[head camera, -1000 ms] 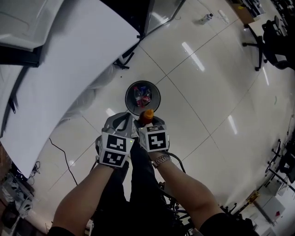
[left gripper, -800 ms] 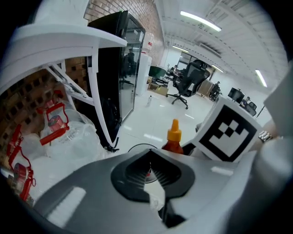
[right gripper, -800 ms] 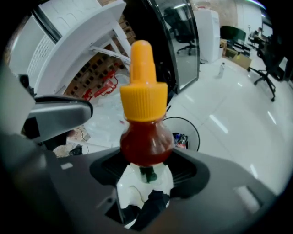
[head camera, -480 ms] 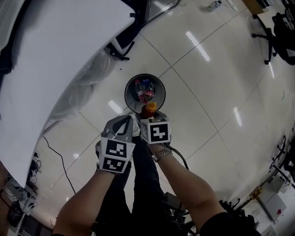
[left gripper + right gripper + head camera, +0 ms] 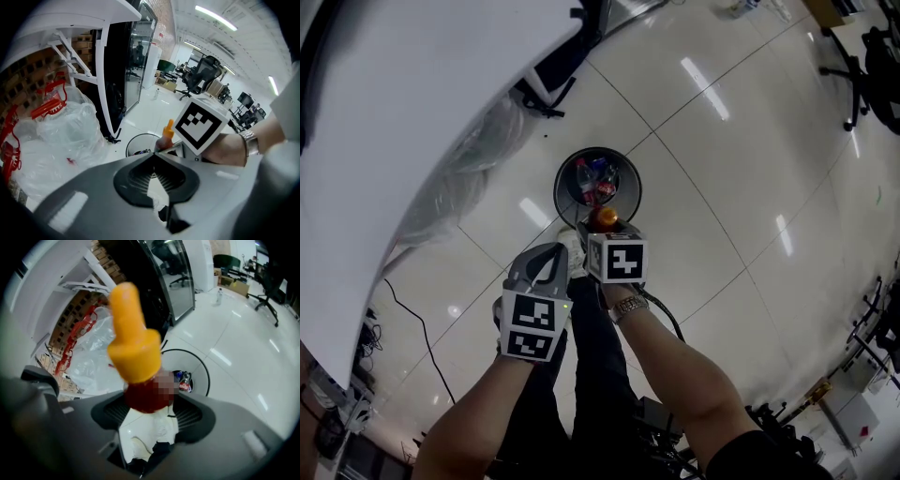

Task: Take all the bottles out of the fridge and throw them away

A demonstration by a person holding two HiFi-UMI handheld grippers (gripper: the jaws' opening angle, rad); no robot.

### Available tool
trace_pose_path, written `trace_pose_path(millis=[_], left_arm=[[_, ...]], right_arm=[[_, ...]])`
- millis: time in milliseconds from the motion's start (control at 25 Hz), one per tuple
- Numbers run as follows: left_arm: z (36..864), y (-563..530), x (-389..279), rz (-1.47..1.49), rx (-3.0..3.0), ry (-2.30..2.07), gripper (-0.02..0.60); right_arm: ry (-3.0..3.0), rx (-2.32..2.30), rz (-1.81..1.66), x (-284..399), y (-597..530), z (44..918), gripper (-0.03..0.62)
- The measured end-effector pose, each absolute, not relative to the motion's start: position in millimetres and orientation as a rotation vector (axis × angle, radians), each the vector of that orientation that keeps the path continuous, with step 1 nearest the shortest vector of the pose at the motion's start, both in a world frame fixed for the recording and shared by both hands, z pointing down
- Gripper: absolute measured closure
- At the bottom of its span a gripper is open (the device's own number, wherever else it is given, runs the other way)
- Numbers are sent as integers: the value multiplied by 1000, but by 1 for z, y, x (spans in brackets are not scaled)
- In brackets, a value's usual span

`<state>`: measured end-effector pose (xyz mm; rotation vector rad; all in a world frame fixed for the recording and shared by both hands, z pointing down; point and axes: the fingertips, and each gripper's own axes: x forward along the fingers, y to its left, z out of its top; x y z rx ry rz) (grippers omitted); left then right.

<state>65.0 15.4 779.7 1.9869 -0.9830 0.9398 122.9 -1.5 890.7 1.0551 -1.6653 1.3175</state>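
One bottle [image 5: 137,363] upright in right gripper [image 5: 149,403], orange cap up.

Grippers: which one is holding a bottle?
The right gripper, clamped on the orange-capped red bottle; the left gripper is shut on nothing.

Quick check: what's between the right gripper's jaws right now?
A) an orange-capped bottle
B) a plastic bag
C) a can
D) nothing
A: the right gripper view shows the right gripper with its jaws clamped on the red bottle, whose orange cap points away from the camera, close to the bin.
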Motion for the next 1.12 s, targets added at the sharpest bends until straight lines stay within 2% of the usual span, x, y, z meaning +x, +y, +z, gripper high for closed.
trace_pose_path(millis=[680, 1120], left_arm=[[758, 1, 55, 909, 2002, -1020, 578], [695, 5, 50, 868, 2058, -1079, 578]], right_arm=[[-1730, 1026, 1267, 105, -1, 857, 333], [-1793, 1045, 1192, 100, 5, 782, 361]])
